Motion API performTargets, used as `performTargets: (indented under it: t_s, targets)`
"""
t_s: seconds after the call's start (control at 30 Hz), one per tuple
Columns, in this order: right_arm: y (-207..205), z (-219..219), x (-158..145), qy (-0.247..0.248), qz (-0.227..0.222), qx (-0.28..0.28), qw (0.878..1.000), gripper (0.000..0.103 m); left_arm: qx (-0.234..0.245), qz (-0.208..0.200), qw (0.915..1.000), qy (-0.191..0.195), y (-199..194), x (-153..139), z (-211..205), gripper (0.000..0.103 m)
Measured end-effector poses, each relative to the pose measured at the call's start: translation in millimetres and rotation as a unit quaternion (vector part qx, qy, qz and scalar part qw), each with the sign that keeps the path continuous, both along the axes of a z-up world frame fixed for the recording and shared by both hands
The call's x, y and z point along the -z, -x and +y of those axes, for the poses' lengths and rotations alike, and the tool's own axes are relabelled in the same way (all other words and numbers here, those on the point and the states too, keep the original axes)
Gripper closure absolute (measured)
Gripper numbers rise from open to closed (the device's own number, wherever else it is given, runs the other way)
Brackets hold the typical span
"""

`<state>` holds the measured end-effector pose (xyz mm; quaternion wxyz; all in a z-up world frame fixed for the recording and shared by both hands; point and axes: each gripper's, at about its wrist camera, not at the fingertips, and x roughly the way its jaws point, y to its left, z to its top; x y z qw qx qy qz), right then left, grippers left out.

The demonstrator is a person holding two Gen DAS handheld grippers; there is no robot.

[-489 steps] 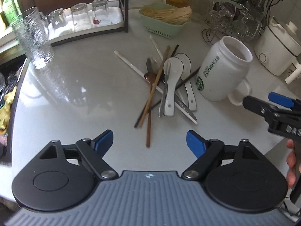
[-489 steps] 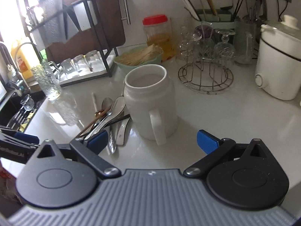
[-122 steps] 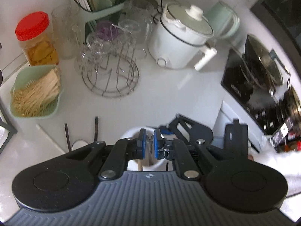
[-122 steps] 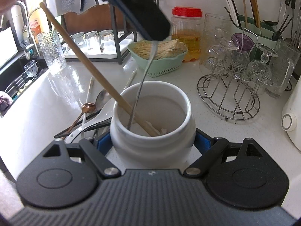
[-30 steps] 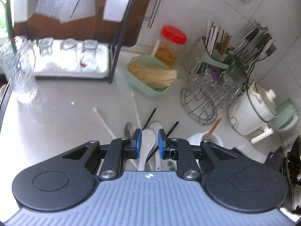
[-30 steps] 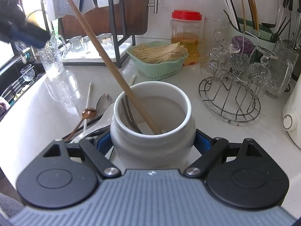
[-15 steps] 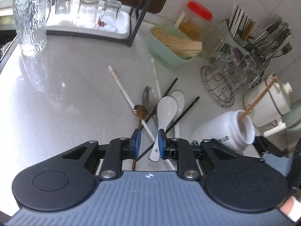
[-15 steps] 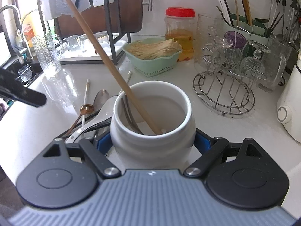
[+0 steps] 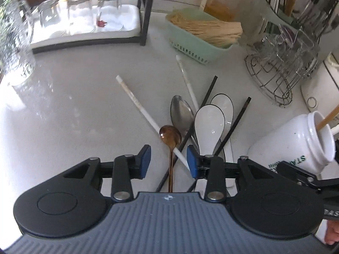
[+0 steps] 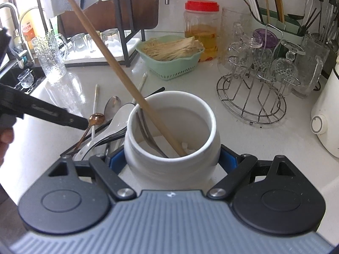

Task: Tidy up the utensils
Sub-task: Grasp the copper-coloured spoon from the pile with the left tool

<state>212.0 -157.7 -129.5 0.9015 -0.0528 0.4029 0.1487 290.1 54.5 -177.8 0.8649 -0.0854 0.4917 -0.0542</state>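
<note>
My right gripper [image 10: 170, 162] is shut on the white Starbucks mug [image 10: 169, 135], which holds a wooden chopstick [image 10: 110, 63] and a metal fork [image 10: 146, 133]. The mug also shows in the left wrist view [image 9: 296, 141]. My left gripper [image 9: 168, 162] is open and empty, low over a pile of utensils on the counter: a copper spoon [image 9: 170, 136], a white chopstick [image 9: 144, 110], a steel spoon [image 9: 180, 110], two white ceramic spoons [image 9: 208, 122] and black chopsticks [image 9: 237, 120]. The copper spoon's handle runs between the left fingers.
A rack of upturned glasses [image 9: 84, 14] stands at the back left, with a tall glass mug [image 9: 14, 40] beside it. A green basket of sticks [image 9: 201, 31], a red-lidded jar [image 10: 201, 29], a wire glass stand [image 10: 260, 78] and a white cooker [image 10: 326, 114] line the back.
My left gripper has dropped lower toward the utensil pile and its fingers have opened wider. The right gripper still grips the mug, which has not moved.
</note>
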Motion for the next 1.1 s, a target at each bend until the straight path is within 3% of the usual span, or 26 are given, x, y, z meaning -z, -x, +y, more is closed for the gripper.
performTargets:
  t_s: [0.3,0.47,0.6,0.87,1.1]
  targets:
    - [0,-1,0,-0.004,0.002,-0.001,1.000,0.012,0.017,-0.001,0.9989,-0.043,-19,17,-13,0.061]
    - [0,-1,0,-0.004,0.001,0.000,1.000,0.012,0.026,-0.006,0.9985,-0.047,-24,20,-19,0.061]
    - [0,0,0,-0.004,0.000,0.000,1.000,0.012,0.032,-0.004,0.9982,-0.051,-22,22,-21,0.070]
    - [2,-1,0,-0.004,-0.004,-0.001,1.000,0.012,0.016,0.005,0.9990,-0.042,-21,18,-12,0.071]
    - [2,-1,0,-0.004,-0.004,-0.001,1.000,0.012,0.007,-0.007,0.9993,-0.036,-10,-2,-9,0.071]
